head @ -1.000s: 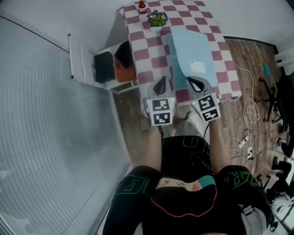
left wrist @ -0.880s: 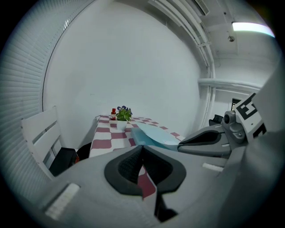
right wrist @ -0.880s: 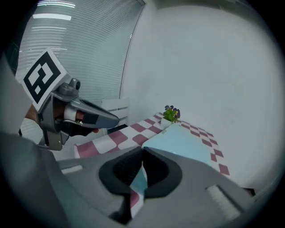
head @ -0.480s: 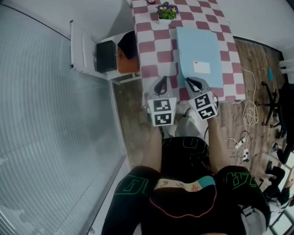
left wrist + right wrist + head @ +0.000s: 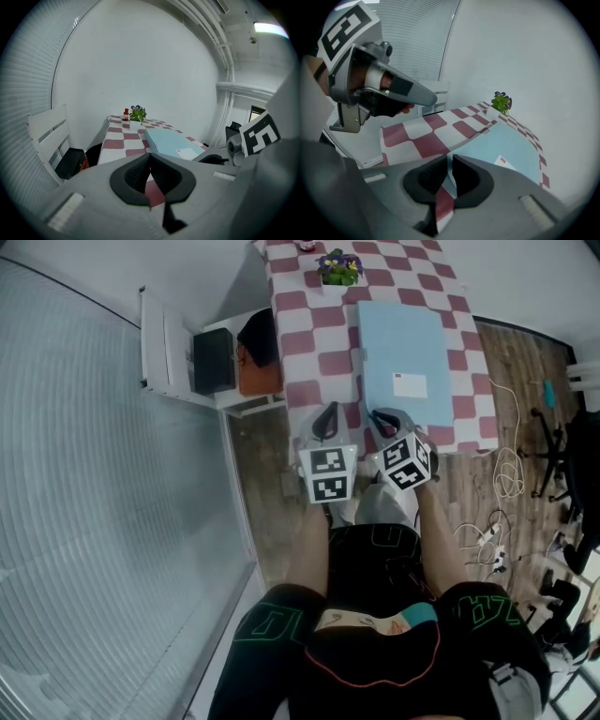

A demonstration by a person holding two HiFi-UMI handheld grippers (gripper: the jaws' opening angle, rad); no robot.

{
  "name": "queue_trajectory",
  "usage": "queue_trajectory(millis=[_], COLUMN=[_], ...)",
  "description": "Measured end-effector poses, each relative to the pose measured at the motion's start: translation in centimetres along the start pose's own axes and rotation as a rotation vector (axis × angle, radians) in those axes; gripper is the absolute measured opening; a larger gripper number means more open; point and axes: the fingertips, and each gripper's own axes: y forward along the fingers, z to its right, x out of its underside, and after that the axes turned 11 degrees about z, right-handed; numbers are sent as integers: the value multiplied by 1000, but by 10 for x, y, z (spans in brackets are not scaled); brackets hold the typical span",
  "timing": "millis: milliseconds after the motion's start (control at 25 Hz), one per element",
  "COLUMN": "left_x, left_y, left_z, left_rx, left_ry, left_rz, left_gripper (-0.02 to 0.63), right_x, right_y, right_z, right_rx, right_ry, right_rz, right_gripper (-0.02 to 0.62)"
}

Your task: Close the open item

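Folder [image 5: 403, 357] is seen flat, seemingly shut, on the bench [image 5: 314, 334]. At its near edge the right gripper [image 5: 381, 417] is held slightly parted, empty (jaws just opening, presumably letting go); the left gripper [image 5: 325, 418] is held clenched, empty, alongside.

**Cut off, too small, unclear**

The head view's top edge cuts the bottle [image 5: 305, 245] and the far end of the table [image 5: 323, 338]. The print on the label [image 5: 409, 385] of the folder [image 5: 403, 334] is too small to read. The dark thing [image 5: 214, 360] by the chair [image 5: 161, 352] could be a bag or a box.
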Motion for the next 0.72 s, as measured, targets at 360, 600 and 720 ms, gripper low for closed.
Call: queue_trajectory(millis=[360, 600, 720], left_x=[-17, -27, -30], left_y=[4, 17, 31], left_z=[-7, -9, -8], left_rx=[10, 16, 20], left_ry=[4, -10, -10], left_rz=[43, 65, 67], left_gripper=[9, 9, 9], right_x=[2, 0, -19], right_y=[3, 3, 3], right_z=[-6, -19, -5], right_rx=[-24, -127, -128], right_ry=[7, 58, 139], right_rz=[-53, -50, 53], right_gripper=[83, 161, 120])
